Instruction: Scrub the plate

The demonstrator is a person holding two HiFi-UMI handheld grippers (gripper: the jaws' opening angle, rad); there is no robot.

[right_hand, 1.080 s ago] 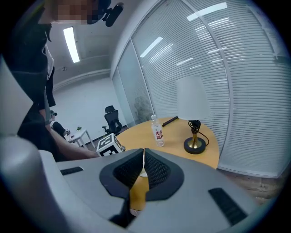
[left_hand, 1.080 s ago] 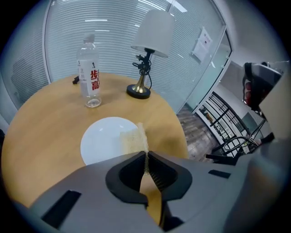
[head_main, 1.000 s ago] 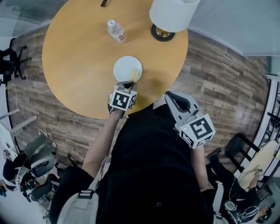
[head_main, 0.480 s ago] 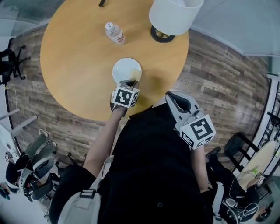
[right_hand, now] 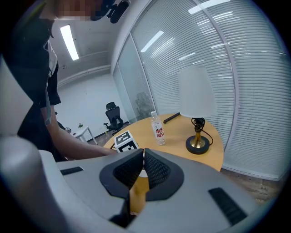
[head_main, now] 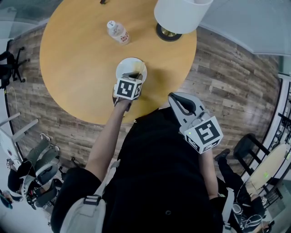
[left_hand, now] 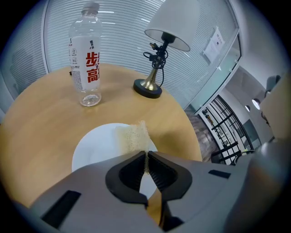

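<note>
Cannot see the near part of the plate (head_main: 127, 67) from the head view: covered there by the left gripper (head_main: 133, 75) and its marker cube. Loses the top of the lamp (head_main: 179, 16) shade past the upper edge, and most of a dark bar (head_main: 104, 2) at the far rim of the table (head_main: 77, 68). Cannot tell what that bar is, even from the right gripper view. Cannot read the fine print on the bottle (head_main: 117, 32); makes out only large red characters on its label in the left gripper view.

Finds the plate lying flat on the round wooden table, towards the person's side, with the bottle upright beyond it to the left and the lamp beyond it to the right, both well apart from it.

Shows, in the left gripper view, the jaws clenched down to a hairline on the thin near edge of a pale yellow sponge (left_hand: 132, 135), pinched right at the tips. Pokes the sponge forward over the right part of the plate, low above the white surface; cannot tell whether touching.

Shows, in the right gripper view, the jaws of the right gripper (head_main: 176, 101) pressed together tip to tip, with nothing between. Keeps that gripper back by the torso, at the table's near edge, apart from the plate.
</note>
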